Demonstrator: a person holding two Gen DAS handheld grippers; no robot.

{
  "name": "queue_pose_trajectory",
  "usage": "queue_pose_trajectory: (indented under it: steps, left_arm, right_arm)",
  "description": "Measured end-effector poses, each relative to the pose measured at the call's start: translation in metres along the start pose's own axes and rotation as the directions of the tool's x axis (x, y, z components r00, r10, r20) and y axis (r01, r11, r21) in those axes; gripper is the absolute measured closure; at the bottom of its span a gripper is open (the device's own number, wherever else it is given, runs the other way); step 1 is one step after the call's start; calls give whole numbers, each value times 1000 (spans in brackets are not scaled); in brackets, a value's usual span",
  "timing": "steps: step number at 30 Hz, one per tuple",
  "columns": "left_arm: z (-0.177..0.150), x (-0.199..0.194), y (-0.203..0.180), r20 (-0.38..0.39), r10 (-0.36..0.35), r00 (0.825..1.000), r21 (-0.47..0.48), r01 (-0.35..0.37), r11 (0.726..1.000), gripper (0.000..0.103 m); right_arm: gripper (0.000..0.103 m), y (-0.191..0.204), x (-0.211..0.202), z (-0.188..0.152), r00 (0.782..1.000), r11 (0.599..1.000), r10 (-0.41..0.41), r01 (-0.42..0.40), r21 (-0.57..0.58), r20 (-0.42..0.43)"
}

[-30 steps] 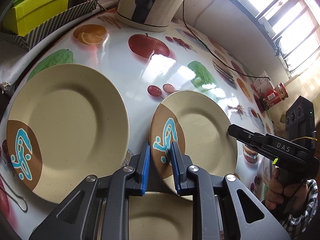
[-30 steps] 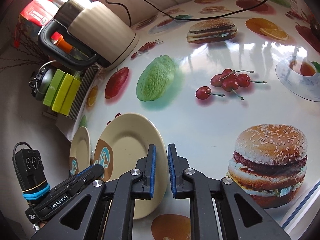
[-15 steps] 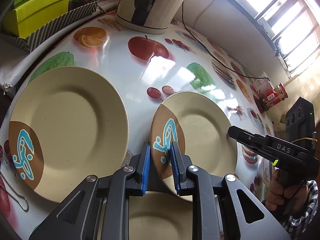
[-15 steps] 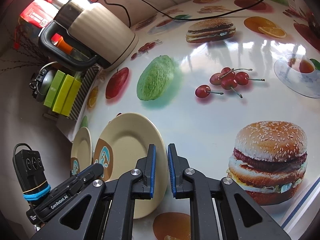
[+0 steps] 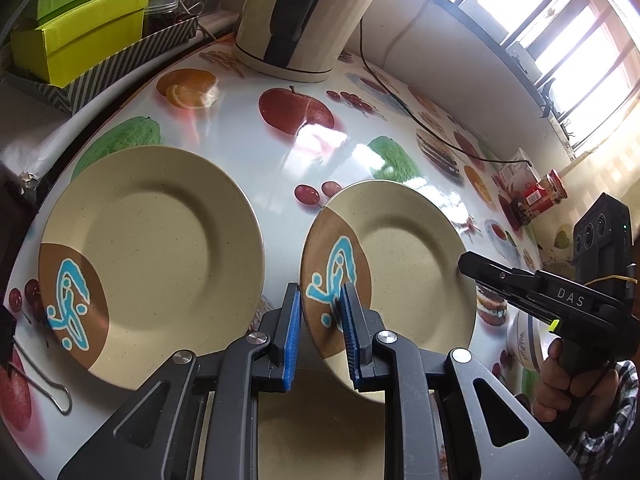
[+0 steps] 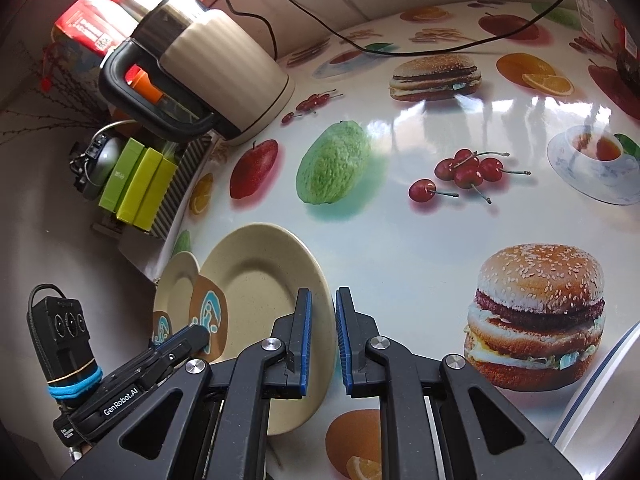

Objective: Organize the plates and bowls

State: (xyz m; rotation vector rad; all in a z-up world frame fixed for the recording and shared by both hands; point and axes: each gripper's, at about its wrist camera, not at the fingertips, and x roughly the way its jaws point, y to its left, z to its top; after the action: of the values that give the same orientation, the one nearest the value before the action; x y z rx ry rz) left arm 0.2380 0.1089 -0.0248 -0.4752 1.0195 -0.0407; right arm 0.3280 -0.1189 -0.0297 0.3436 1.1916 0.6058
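The left gripper [image 5: 320,328] holds a tan plate [image 5: 404,272] by its rim. The two blue pads pinch the brown edge with the blue squiggle on it. The plate tilts up from the surface [image 5: 280,160], and its far side leans away from the gripper. Under the gripper lies another tan plate [image 5: 320,432]; only part of it shows. To the left of the gripper a third plate [image 5: 152,256] lies flat on the surface.

The right gripper [image 6: 320,340] has its pads close together with only a thin gap, and nothing is between them. It hangs just over the right rim of the held plate, not touching it as far as I can see. In the left wrist view it is to the right of the left gripper, and a hand [image 5: 576,380] holds its grip.

Far ahead of both grippers a cream kettle [image 5: 308,20] stands on the surface.
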Motion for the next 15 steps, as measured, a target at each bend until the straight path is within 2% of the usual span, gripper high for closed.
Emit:
queue_pose_trajectory:
  steps: [15]
  left_arm:
    - [-17,-28,12,26,9,1000,-19,-9,1000,83]
  right_arm:
    - [90,27,-9,-20,1000,999,10,-10,-37,-3]
